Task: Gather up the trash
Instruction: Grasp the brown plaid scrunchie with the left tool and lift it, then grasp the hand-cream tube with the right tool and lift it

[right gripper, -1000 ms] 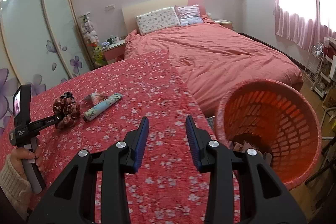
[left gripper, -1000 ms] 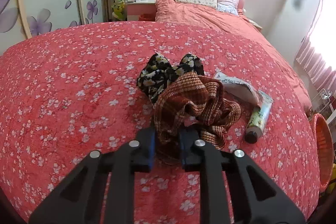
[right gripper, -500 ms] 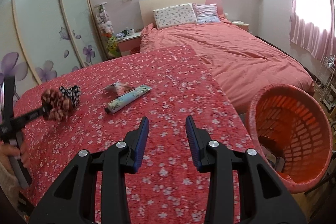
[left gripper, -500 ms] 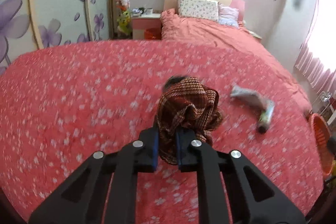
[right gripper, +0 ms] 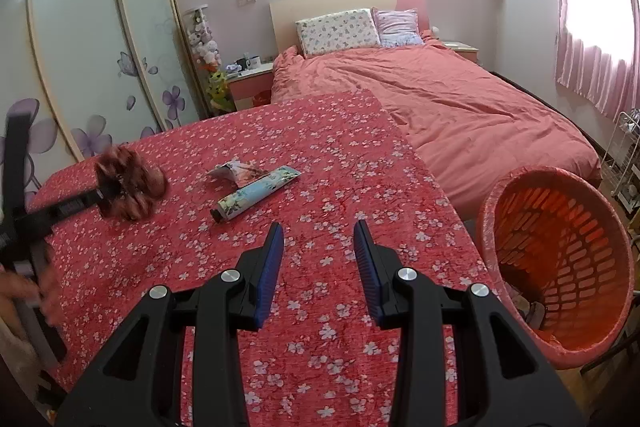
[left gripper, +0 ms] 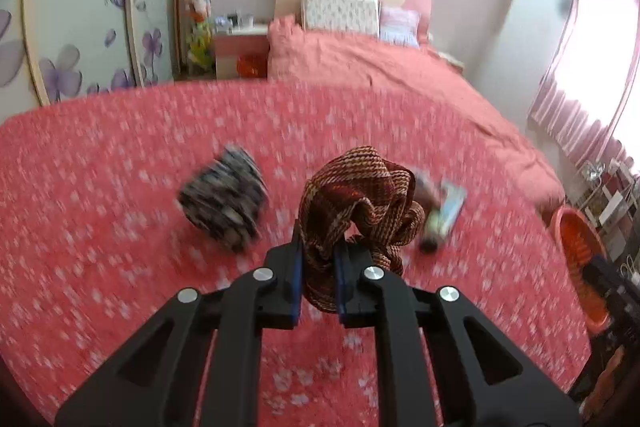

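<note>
The left gripper [left gripper: 318, 267] is clenched on a brown-and-red plaid scrunchie [left gripper: 360, 199], which bunches up out of the narrow gap between the blue-lined fingers [left gripper: 294, 279]. It hangs lifted above the red floral cloth [left gripper: 100, 227] that covers the table, not resting on it. From the right wrist view the same scrunchie [right gripper: 130, 183] shows as a blurred reddish clump at the tip of the left gripper [right gripper: 105, 191], over the table's far left corner.

On the cloth, a black-and-white floral scrunchie [left gripper: 224, 203] lies to the left of the held one, smeared by motion. A pale blue tube with a dark cap [right gripper: 256, 197] lies slantwise near the middle of the table, and a crumpled wrapper [right gripper: 236, 173] sits touching or just beside its far end.

The right gripper [right gripper: 318, 265] is released, its blue pads [right gripper: 272, 267] well apart and nothing between them, poised over the near part of the table. Beside the table's right edge stands an orange slatted waste basket [right gripper: 576, 239], tilted toward the viewer, with some scraps dimly visible at its bottom. Beyond the table is a bed with a salmon duvet [right gripper: 460, 107].
</note>
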`<move>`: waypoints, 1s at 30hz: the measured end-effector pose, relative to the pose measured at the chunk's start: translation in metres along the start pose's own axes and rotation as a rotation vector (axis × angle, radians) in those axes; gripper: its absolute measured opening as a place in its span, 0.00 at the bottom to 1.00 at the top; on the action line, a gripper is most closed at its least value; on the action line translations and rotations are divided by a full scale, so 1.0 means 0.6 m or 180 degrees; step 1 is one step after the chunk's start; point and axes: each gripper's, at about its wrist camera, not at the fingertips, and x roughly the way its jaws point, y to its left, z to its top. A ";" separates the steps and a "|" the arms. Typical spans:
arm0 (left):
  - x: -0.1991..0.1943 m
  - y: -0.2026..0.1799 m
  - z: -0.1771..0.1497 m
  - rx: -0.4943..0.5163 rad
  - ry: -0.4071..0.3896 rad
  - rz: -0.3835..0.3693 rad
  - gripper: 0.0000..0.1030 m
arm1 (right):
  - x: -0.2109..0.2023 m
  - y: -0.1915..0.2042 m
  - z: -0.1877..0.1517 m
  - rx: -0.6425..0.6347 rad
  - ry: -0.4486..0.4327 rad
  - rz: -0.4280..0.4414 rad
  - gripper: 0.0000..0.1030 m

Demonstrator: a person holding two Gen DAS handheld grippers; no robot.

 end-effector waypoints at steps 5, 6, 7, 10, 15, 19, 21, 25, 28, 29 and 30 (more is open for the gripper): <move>0.047 0.002 -0.026 0.0027 0.0179 0.0177 0.14 | 0.010 0.007 0.000 -0.0010 0.0019 -0.0011 0.36; 0.052 0.006 -0.027 0.0012 0.0199 0.0204 0.16 | 0.010 0.008 0.000 -0.0009 0.0018 -0.0011 0.36; 0.059 0.010 -0.027 -0.0022 0.0225 0.0240 0.19 | 0.013 0.010 0.000 -0.0011 0.0020 -0.0011 0.36; 0.073 0.018 -0.024 -0.0091 0.0256 0.0298 0.27 | 0.020 0.016 0.002 -0.0021 0.0035 -0.0008 0.36; 0.090 0.031 -0.017 -0.0121 0.0284 0.0286 0.15 | 0.032 0.030 0.004 -0.0064 0.0059 0.0001 0.36; 0.086 0.049 -0.022 -0.0081 0.0282 0.0338 0.14 | 0.051 0.049 0.006 -0.0117 0.0092 0.0026 0.36; 0.085 0.059 -0.023 -0.0157 0.0278 0.0334 0.14 | 0.063 0.058 0.008 -0.0118 0.0115 0.0045 0.36; 0.085 0.055 -0.023 -0.0128 0.0288 0.0389 0.15 | 0.099 0.082 0.014 -0.0094 0.0195 0.0091 0.36; 0.086 0.054 -0.022 -0.0108 0.0294 0.0425 0.17 | 0.130 0.101 0.019 -0.0038 0.0299 0.0138 0.36; 0.086 0.053 -0.022 -0.0100 0.0296 0.0442 0.17 | 0.138 0.106 0.020 -0.0024 0.0329 0.0150 0.36; 0.086 0.051 -0.021 -0.0099 0.0297 0.0449 0.17 | 0.149 0.112 0.021 -0.0007 0.0365 0.0157 0.36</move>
